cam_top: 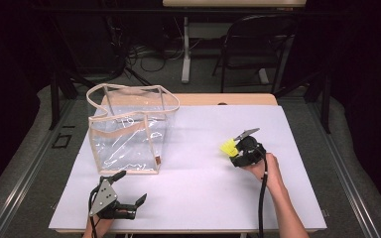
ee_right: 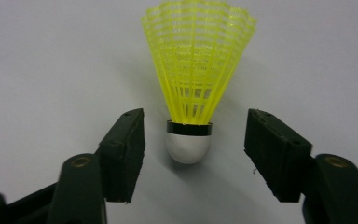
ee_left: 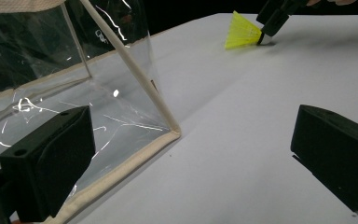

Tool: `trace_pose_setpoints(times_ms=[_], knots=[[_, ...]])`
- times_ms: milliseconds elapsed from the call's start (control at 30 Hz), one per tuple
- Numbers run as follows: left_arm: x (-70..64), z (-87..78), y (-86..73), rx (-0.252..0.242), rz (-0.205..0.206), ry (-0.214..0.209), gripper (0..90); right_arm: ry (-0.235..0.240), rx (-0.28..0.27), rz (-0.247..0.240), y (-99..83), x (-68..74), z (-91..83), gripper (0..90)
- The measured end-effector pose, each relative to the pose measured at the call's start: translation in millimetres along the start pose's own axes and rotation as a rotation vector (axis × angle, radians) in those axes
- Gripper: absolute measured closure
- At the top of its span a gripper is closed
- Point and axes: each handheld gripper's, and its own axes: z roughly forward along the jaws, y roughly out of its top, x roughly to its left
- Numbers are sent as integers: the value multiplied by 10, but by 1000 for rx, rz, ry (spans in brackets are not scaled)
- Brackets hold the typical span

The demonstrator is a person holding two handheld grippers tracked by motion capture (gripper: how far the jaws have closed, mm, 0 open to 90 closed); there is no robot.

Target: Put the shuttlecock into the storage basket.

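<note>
A yellow plastic shuttlecock with a white cork nose lies on the white table, right of centre. My right gripper is open, with one jaw on each side of the cork and neither touching it. From above, the right gripper sits just right of the shuttlecock, held by a hand. My left gripper stands open near the front left edge with nothing between its jaws. The left gripper faces the corner of a clear bag. The shuttlecock lies far off beyond it.
The clear plastic bag with beige trim stands upright and open at the table's left, just behind my left gripper. A black chair and a table leg stand on the floor beyond the far edge.
</note>
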Motion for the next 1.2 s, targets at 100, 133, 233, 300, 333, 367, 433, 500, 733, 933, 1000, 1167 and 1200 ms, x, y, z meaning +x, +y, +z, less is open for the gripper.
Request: trace_pose_setpoints(times_ms=[100, 133, 233, 300, 333, 367, 433, 500, 733, 933, 1000, 1167, 1200], knots=[[-5, 2, 2, 0, 2, 0, 0, -5, 10, -6, 13, 13, 23, 449], [-6, 3, 2, 0, 2, -2, 0, -4, 27, -7, 20, 16, 22, 460], [-10, 4, 3, 1, 0, -3, 0, -6, 42, -8, 23, 17, 44, 497], [-9, 4, 3, 1, 2, -3, 0, -3, 33, 1, 15, 17, 67, 518], [-10, 3, 3, 0, 2, -3, 0, -1, 38, 0, 14, 14, 71, 522], [-10, 2, 3, 0, 2, -3, 0, 0, 41, 5, 11, 16, 74, 527], [-11, 2, 4, 1, 3, -3, 0, 2, 51, 4, 10, 9, 78, 532], [-12, 4, 3, 2, 2, -3, 0, 7, 51, 10, 6, 11, 84, 535], [-16, 15, 3, 3, 4, -8, 0, 8, 71, 7, 1, 7, 119, 560], [-20, 19, 2, 8, 10, -10, 0, 3, 77, 11, -3, 2, 137, 598], [-24, 22, 3, 10, 13, -11, 0, 5, 85, 7, -2, -1, 138, 610], [-32, 33, 3, 14, 17, -15, 0, 5, 73, 5, -4, 13, 150, 638], [-32, 33, 3, 14, 17, -15, 0, 5, 73, 5, -4, 13, 150, 638]])
